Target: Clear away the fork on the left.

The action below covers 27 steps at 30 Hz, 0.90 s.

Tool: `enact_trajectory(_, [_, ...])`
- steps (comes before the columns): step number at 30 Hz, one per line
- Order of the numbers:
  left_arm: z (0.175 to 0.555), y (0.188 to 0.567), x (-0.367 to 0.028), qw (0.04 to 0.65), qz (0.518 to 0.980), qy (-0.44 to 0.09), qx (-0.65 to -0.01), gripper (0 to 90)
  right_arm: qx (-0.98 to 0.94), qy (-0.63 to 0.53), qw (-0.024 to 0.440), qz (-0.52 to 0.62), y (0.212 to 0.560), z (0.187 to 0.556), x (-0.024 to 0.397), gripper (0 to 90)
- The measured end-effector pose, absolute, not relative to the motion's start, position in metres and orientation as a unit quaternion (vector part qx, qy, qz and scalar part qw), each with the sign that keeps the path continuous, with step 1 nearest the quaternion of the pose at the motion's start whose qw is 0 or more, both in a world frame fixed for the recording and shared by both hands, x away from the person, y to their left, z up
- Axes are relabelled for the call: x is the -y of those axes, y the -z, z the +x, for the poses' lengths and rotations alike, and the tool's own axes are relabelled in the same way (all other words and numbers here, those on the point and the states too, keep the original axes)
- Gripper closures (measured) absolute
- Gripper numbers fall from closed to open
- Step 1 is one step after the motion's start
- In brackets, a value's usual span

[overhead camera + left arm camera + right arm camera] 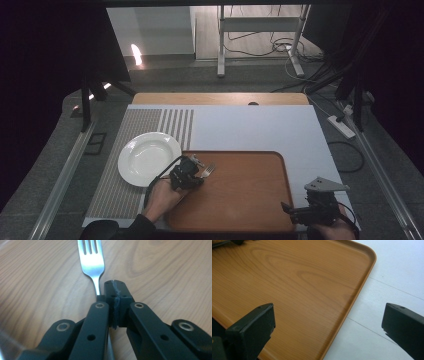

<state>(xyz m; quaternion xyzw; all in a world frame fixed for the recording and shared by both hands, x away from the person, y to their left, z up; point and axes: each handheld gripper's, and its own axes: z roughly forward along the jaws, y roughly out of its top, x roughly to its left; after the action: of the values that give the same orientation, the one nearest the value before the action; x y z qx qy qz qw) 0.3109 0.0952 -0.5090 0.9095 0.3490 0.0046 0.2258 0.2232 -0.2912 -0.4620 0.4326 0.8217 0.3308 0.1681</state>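
Note:
A steel fork (208,170) lies near the far left corner of the wooden tray (240,200), tines pointing away from me. My left gripper (196,167) comes in from the tray's left edge. In the left gripper view its jaws (115,288) are pressed together, and the fork (91,262) has its handle running in under them, so they look shut on the fork's neck. My right gripper (290,212) rests at the tray's near right corner. Its jaws (327,315) stand wide apart with nothing between them, over the tray rim (359,287).
A white plate (149,159) sits left of the tray on a striped grey placemat (120,190). The tray lies on a white mat (260,127) over a wooden table. A power strip (341,126) and cables lie on the floor at the right.

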Motion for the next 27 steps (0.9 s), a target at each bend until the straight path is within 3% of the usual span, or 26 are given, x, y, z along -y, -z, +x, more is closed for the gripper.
enact_trajectory(27, [0.321,0.510,-0.138,0.216,0.890,0.006,-0.402,87.8,-0.821,-0.332,0.168,0.432,0.462,0.223,0.291,0.0])
